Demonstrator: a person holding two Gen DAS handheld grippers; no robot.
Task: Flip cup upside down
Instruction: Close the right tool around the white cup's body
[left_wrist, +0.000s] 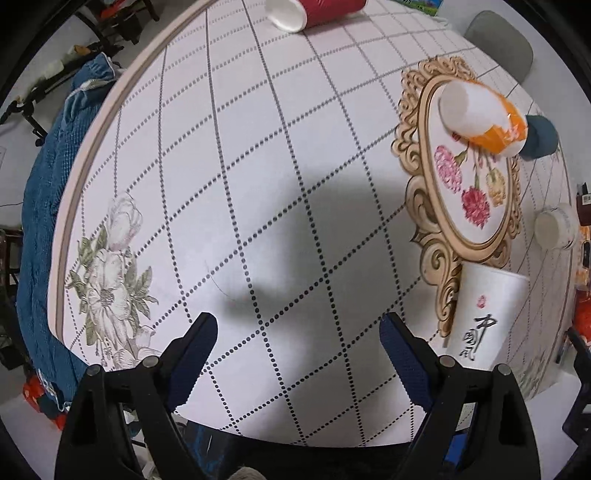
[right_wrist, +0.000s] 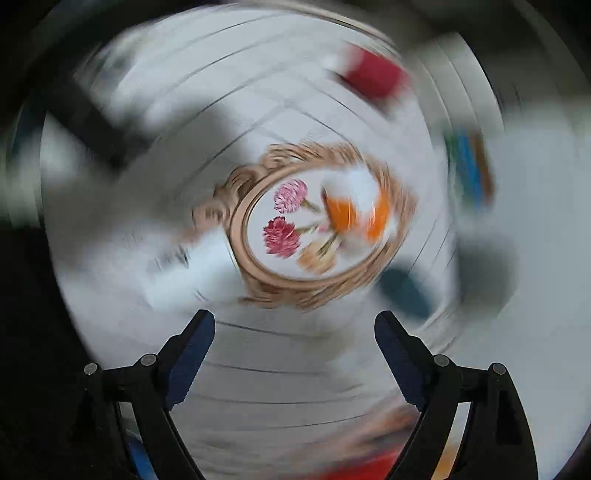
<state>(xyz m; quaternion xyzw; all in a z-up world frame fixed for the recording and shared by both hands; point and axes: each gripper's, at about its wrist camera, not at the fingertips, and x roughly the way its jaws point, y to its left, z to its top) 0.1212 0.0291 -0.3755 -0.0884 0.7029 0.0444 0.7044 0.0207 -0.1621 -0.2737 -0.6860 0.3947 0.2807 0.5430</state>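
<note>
An orange-and-white paper cup (left_wrist: 484, 116) stands bottom-up on the gold-framed flower print (left_wrist: 461, 206) at the right. A white cup with black characters (left_wrist: 484, 314) stands near the table's right front, and a red cup (left_wrist: 314, 13) stands at the far edge, white base toward me. My left gripper (left_wrist: 298, 325) is open and empty above the checked tablecloth, left of the white cup. The right wrist view is heavily blurred; my right gripper (right_wrist: 294, 323) is open and empty, above the table facing the orange cup (right_wrist: 356, 206) on the flower print (right_wrist: 306, 225).
A small white jar (left_wrist: 556, 227) and a dark teal object (left_wrist: 541, 136) sit near the table's right edge. A blue padded chair (left_wrist: 55, 206) stands at the left, a grey chair (left_wrist: 502, 40) at the far right. The red cup (right_wrist: 373, 75) shows blurred.
</note>
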